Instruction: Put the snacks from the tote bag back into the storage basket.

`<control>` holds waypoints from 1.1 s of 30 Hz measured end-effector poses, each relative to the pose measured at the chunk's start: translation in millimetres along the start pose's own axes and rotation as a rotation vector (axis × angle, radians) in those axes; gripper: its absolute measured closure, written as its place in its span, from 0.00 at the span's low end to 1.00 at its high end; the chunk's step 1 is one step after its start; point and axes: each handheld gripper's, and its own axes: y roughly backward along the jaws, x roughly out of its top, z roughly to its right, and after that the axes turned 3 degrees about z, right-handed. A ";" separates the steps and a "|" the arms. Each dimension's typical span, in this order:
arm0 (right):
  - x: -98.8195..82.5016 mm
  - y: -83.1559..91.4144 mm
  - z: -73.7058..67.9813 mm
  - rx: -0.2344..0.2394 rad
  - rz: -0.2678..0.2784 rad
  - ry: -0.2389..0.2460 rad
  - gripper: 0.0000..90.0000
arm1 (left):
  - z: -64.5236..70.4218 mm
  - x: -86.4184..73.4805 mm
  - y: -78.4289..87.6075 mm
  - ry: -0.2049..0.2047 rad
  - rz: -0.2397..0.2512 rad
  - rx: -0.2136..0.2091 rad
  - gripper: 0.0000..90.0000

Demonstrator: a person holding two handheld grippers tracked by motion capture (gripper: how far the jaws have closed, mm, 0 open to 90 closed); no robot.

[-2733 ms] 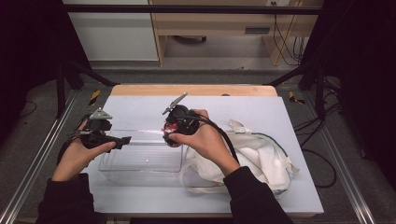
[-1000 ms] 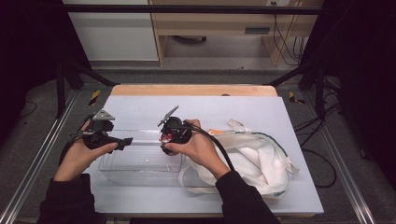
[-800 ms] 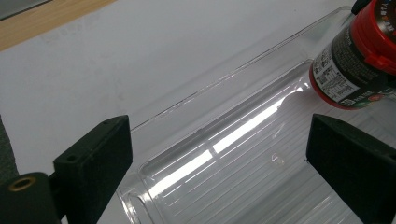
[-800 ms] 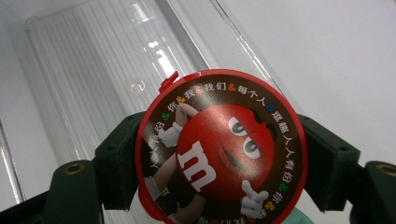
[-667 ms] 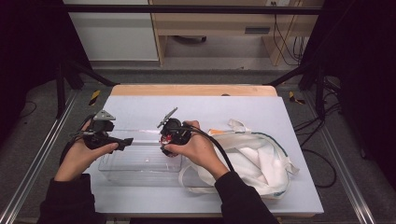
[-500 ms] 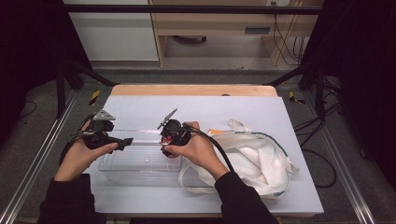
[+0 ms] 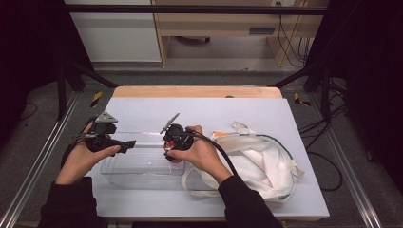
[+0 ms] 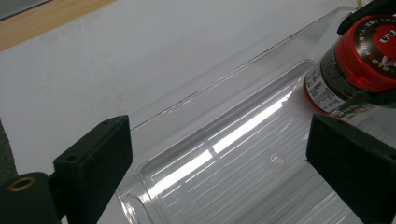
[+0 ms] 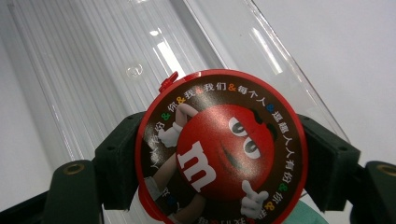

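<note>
A clear plastic bin (image 7: 142, 167) lies on the white table (image 7: 199, 111). My right gripper (image 7: 171, 148) is shut on a small jar (image 7: 173, 154) with a red lid and holds it over the bin's right end. In the right gripper view the red lid (image 9: 219, 144) with its cartoon candy face sits between both black pads, with the bin's ribbed floor (image 9: 88, 60) beneath. My left gripper (image 7: 129, 143) hovers open over the bin's left part. In the left gripper view, the left gripper (image 8: 222, 161) has its jaws wide apart, above the bin (image 8: 224, 149), and the jar (image 8: 350, 74) shows at the upper right.
A white fabric bag (image 7: 259, 164) with loose straps lies crumpled on the table's right half, touching the right forearm. The gripper's black cable (image 7: 223, 152) trails over it. A wooden strip (image 7: 195, 91) borders the table's far edge.
Since the earliest frame, the right gripper has carried the jar left and down, toward the bin. Over the last second it barely shifted. The left gripper stayed put.
</note>
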 end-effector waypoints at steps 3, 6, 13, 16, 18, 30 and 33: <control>-0.3 -2.0 -0.8 0.002 -0.006 0.001 0.29 | -0.1 -0.1 -0.1 0.000 0.000 0.001 0.08; -0.5 -3.4 -1.1 -0.001 -0.010 0.003 0.29 | -0.4 0.0 0.3 -0.003 -0.003 -0.001 0.08; -1.3 -5.7 -0.8 -0.001 -0.018 0.003 0.29 | -0.3 -0.2 0.5 -0.001 0.002 -0.001 0.08; -1.7 -8.0 -1.2 -0.002 -0.027 0.007 0.29 | -0.5 -0.3 0.7 0.002 0.007 0.000 0.08; -1.9 -9.1 -1.3 0.000 -0.031 0.004 0.29 | -0.5 -0.2 0.4 0.001 0.002 -0.001 0.08; -4.0 -13.4 -1.0 0.002 -0.032 0.000 0.29 | -0.1 -0.3 -0.8 -0.001 -0.003 -0.001 0.08; -4.6 -13.9 -0.2 0.006 -0.034 -0.004 0.29 | 0.0 -0.4 -0.9 0.000 -0.003 -0.001 0.08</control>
